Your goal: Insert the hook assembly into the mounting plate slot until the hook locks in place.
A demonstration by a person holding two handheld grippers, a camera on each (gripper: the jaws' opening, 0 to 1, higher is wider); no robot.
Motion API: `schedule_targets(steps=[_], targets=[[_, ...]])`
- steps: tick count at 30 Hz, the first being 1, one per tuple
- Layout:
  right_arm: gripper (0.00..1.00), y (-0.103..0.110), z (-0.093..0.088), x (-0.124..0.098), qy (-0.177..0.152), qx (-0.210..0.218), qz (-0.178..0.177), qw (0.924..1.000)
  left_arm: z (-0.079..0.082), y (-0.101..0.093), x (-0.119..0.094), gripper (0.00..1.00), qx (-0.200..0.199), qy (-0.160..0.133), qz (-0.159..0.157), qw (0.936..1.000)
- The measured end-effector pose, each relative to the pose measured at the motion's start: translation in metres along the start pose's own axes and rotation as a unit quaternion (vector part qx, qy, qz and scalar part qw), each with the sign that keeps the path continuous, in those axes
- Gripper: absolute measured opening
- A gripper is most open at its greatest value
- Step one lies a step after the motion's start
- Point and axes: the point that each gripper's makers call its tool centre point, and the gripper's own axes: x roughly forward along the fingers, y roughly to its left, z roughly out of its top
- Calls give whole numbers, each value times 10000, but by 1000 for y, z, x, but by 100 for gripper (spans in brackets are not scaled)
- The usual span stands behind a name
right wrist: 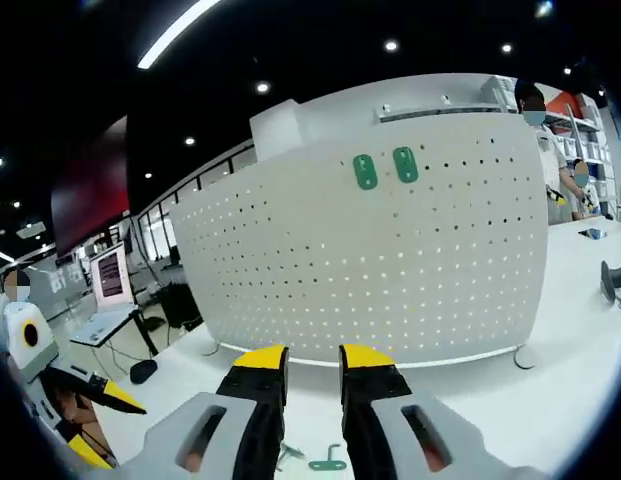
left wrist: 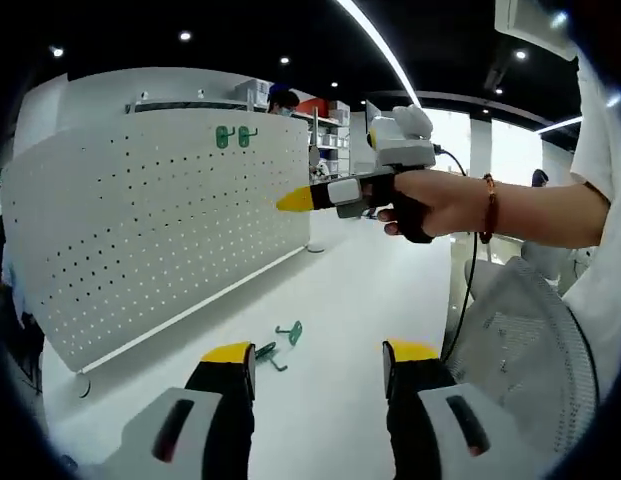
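Left gripper view, pegboard [left wrist: 160, 230] holding two green hooks [left wrist: 235, 136]

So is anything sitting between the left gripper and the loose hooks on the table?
Nothing visible. In the left gripper view, the left gripper is open, and the two green hooks lie on bare white table just past its tips. The right gripper is raised above them.

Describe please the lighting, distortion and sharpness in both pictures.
Left gripper view: even ceiling light, the pegboard bulges from the fisheye, bright windows glare at right. Right gripper view: the pegboard curves strongly, soft shadows on the table, hooks stay sharp.
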Motion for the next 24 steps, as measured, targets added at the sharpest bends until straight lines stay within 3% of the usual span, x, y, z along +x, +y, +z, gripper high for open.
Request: schedule_targets(steps=[9, 19, 24], targets=[[27, 8, -16, -15, 160, -55, 242, 9996, -6, 5, 4, 52, -3, 203, 111, 9997], [28, 5, -22, -30, 213, -115, 256, 9994, -14, 3, 14, 53, -47, 324, 75, 9994], [28, 1, -31, -35, 298, -34, 207, 9993, -22, 8, 21, 53, 66, 542, 114, 9984]])
